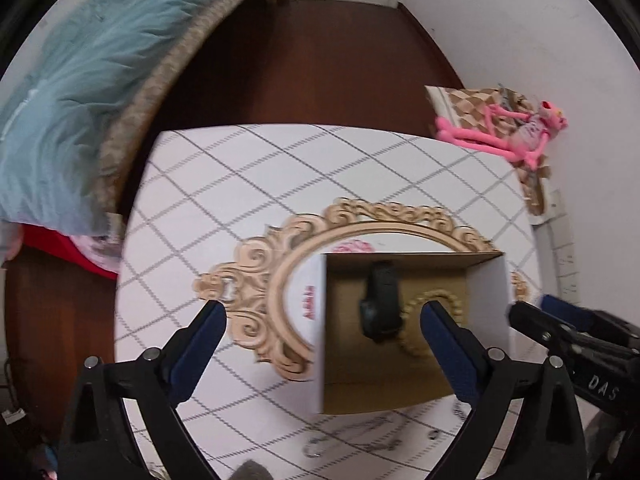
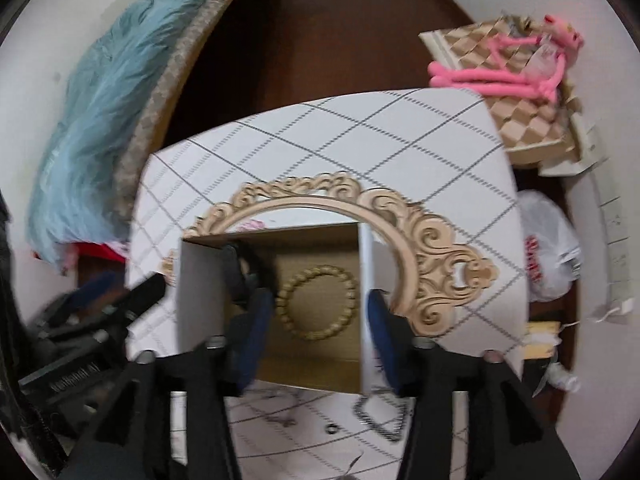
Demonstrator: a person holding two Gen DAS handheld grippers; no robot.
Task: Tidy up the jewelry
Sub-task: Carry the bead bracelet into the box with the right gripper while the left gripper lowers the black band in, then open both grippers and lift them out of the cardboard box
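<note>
An open cardboard box [image 1: 486, 300] stands on the white checked table [image 1: 240, 184], partly over an ornate oval mirror [image 1: 256, 276]. Inside lie a black watch [image 1: 380, 300] and a beaded gold bracelet [image 1: 416, 344]; both also show in the right wrist view, the bracelet [image 2: 318, 300] and the watch [image 2: 240, 276]. My left gripper [image 1: 324, 336] is open and empty, hovering over the box's left side. My right gripper [image 2: 318, 332] is open and empty above the box [image 2: 200, 292]. Loose chains [image 1: 352, 440] and a dark necklace [image 2: 380, 416] lie on the table in front of the box, with a small ring [image 2: 330, 429].
A bed with a blue blanket [image 1: 80, 80] runs along the left. A pink plush toy [image 1: 516, 132] lies on a checkered box [image 2: 520, 120] at the far right. A white plastic bag [image 2: 548, 248] sits right of the table. The mirror also shows in the right view [image 2: 440, 256].
</note>
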